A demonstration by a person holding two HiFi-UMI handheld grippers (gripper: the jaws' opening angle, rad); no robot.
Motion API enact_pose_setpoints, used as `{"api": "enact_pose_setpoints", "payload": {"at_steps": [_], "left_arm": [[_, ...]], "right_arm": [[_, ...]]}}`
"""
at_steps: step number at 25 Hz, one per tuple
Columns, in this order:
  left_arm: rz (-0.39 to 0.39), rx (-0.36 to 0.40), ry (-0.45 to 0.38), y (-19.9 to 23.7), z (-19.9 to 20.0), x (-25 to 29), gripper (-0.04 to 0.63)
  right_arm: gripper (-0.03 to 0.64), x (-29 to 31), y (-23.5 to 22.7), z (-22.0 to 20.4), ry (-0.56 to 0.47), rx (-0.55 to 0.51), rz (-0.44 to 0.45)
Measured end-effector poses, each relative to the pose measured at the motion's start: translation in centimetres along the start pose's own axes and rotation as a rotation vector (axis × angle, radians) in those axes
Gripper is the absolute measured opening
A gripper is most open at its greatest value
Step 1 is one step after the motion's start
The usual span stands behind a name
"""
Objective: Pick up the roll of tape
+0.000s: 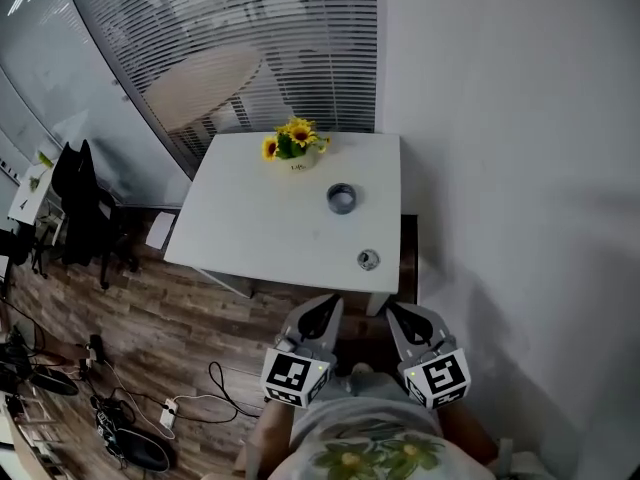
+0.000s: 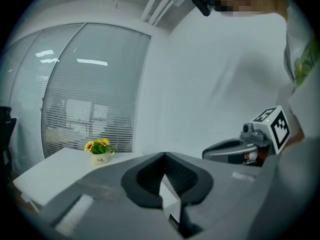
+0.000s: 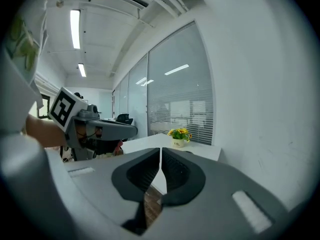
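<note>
Nearest, the left gripper (image 1: 322,308) and right gripper (image 1: 402,316) hover short of the desk (image 1: 230,228), each with jaws pressed together on nothing. Well ahead, the roll of tape (image 1: 341,198) lies flat on the desk's right half. It is probably light, stiff and smooth-sided – best pinched across one wall of the ring. White desk, sunflower pot (image 1: 293,148) at the back, wood floor (image 1: 180,328) – blinds (image 1: 260,28) behind.

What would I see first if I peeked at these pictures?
Bright yellow sunflowers in a white pot at the far edge of the table jump out first. Mid-table lies a grey roll of tape; below, the left gripper and right gripper hover shut.
</note>
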State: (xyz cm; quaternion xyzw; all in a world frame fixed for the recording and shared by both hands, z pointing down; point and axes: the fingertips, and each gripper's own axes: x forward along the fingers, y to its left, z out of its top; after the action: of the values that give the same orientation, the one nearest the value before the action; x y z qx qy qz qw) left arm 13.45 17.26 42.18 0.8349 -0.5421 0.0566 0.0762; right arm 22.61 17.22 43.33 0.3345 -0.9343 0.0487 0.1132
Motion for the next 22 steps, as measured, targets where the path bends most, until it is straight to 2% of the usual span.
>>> {"api": "enact_pose_setpoints", "payload": {"at_steps": [3, 6, 11, 15, 22], "left_arm": [[-0.01, 0.014, 0.006, 1.7, -0.1, 0.8, 0.005], [-0.029, -0.003, 0.006, 3.4, 0.5, 1.6, 0.005], [-0.064, -0.003, 0.019, 7.2, 0.7, 3.4, 0.005], [-0.1, 0.001, 0.03, 10.1, 1.2, 4.4, 0.005], [-0.127, -0.019, 0.037, 15.1, 1.4, 5.3, 0.005]], "right_arm": [[0.028, 1.4, -0.7, 0.4, 0.007, 0.006, -0.02], [0.054, 3.2, -1.2, 1.6, -0.01, -0.008, -0.047], [0.212, 7.0, -2.1, 2.8, 0.006, -0.023, -0.095], [0.238, 9.9, -2.3, 3.8, 0.031, -0.031, -0.122], [0.241, 14.5, -2.2, 4.9, 0.059, -0.03, -0.155]]}}
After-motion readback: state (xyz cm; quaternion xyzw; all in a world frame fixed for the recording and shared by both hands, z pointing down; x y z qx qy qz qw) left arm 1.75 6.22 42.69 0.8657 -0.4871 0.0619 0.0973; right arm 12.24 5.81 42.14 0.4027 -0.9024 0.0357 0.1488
